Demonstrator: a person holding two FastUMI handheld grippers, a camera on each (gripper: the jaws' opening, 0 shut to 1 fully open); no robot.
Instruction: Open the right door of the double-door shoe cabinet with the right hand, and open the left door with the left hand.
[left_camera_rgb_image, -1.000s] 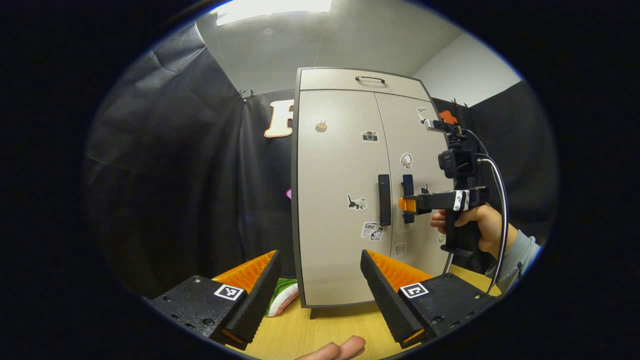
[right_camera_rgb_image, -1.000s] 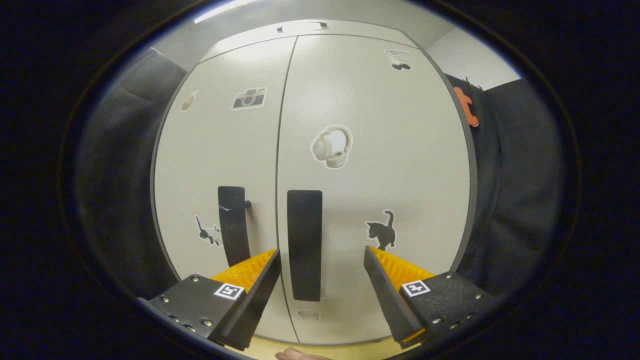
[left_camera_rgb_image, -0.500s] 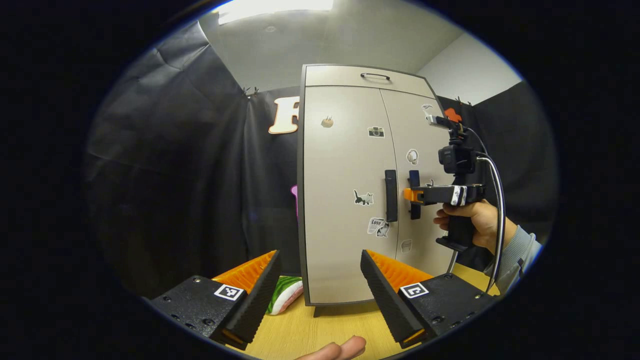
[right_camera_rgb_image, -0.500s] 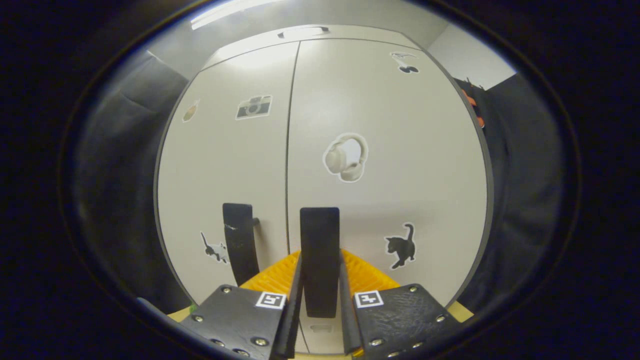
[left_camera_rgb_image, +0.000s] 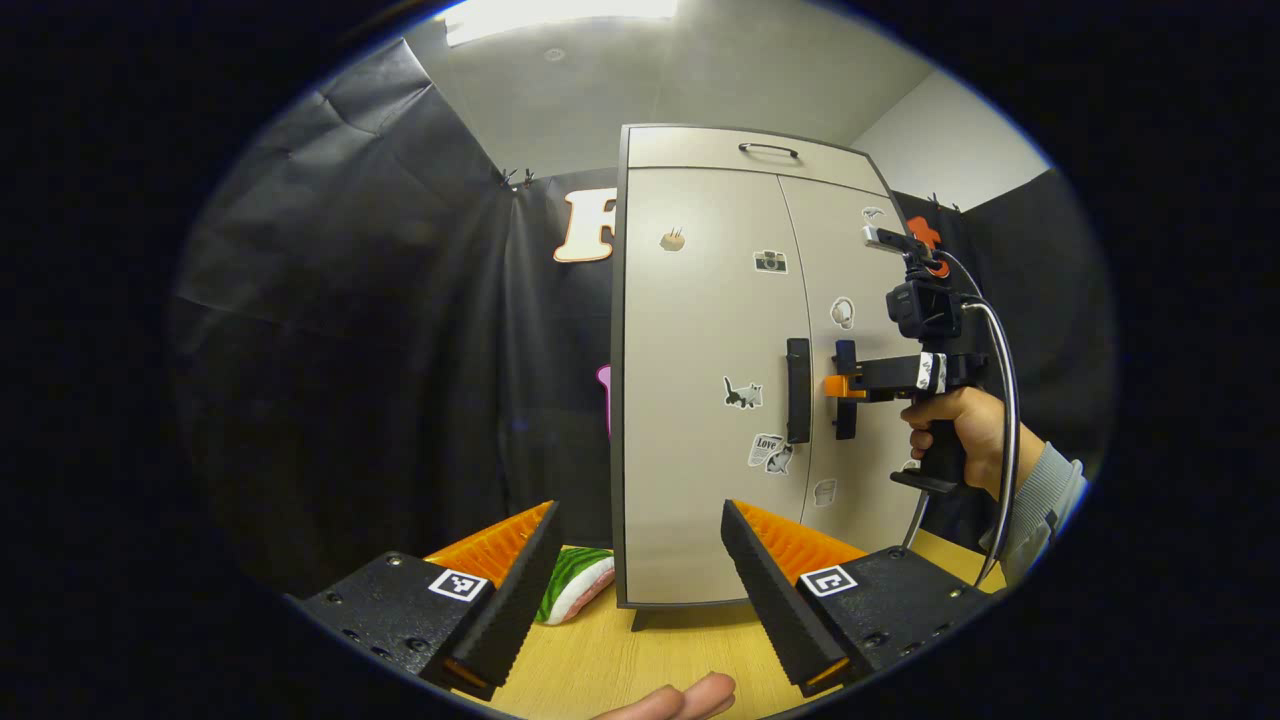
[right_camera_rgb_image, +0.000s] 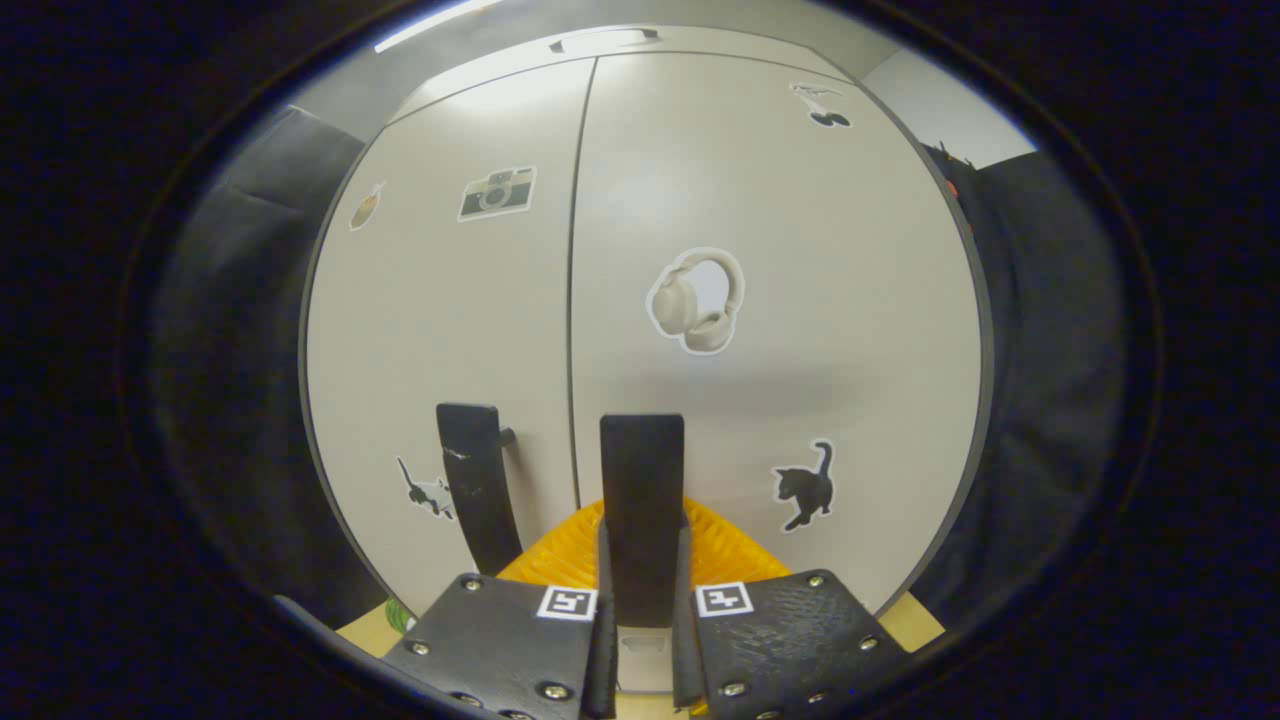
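Against the booth wall, both doors look flush; right tongs (right_camera_rgb_image: 640, 600) clench the right handle (right_camera_rgb_image: 642, 500), left tongs (left_camera_rgb_image: 635, 570) spread.

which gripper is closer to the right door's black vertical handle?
Right. The right gripper has both fingers pressed on the black vertical handle of the right door. The left gripper hangs open, well back from the beige cabinet.
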